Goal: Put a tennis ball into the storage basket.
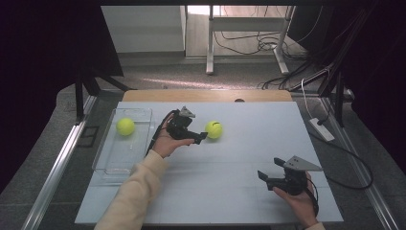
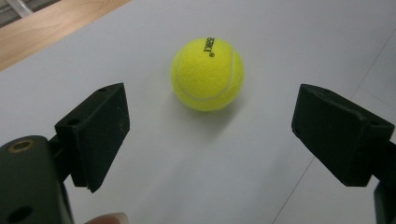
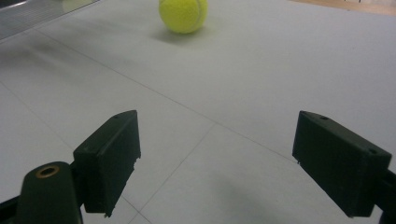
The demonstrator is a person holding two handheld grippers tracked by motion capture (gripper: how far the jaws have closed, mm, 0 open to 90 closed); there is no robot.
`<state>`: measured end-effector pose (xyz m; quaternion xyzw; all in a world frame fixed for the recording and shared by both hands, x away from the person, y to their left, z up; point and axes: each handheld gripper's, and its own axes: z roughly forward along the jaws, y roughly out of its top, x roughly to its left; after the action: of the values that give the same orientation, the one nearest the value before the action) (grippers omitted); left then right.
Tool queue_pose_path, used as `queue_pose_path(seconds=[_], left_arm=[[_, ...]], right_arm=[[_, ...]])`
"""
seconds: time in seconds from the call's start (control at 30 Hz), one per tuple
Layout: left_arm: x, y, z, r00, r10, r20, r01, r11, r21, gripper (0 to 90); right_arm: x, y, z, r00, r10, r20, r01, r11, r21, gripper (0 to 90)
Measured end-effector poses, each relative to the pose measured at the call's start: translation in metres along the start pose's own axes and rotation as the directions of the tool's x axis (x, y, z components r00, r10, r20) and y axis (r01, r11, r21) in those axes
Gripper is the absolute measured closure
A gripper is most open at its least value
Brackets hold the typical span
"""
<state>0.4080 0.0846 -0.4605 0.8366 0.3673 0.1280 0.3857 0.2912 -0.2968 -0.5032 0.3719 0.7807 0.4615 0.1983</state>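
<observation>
A yellow tennis ball (image 1: 214, 129) lies on the white table top near its middle. My left gripper (image 1: 200, 137) is just left of that ball, open, jaws pointing at it. In the left gripper view the ball (image 2: 208, 73) sits a short way beyond the jaws, which stand wide apart with nothing between them (image 2: 210, 135). A second tennis ball (image 1: 126, 126) rests inside a clear plastic tray (image 1: 109, 163) at the left. My right gripper (image 1: 269, 168) is held at the front right, open and empty. The right gripper view shows the loose ball (image 3: 183, 15) far ahead of the jaws (image 3: 217, 163).
The white table top (image 1: 239, 158) has a wooden strip (image 1: 206, 95) along its far edge. Beyond it stand desk legs and loose cables on the floor (image 1: 268, 45). A white power strip (image 1: 321, 129) lies off the table's right side.
</observation>
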Motion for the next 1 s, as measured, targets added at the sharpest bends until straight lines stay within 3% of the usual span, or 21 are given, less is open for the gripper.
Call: queue_pose_path(seconds=[0.2, 0.3, 1.0], left_arm=[[0.003, 0.002, 0.006, 0.9999, -0.011, -0.001, 0.011, 0.9999, 0.008, 12.3], [0.006, 0.005, 0.01, 0.9995, -0.023, 0.02, 0.023, 0.9997, 0.009, 12.2], [0.008, 0.018, 0.037, 0.9994, -0.024, 0.026, 0.023, 0.9988, 0.043, 11.9]], right_arm=[[0.001, 0.0, 0.001, 1.0, -0.006, -0.003, 0.006, 1.0, 0.002, 14.7], [0.0, 0.0, 0.001, 1.0, -0.004, -0.001, 0.004, 1.0, 0.004, 14.7], [0.002, -0.002, 0.002, 1.0, -0.002, -0.003, 0.002, 0.9999, 0.01, 14.7]])
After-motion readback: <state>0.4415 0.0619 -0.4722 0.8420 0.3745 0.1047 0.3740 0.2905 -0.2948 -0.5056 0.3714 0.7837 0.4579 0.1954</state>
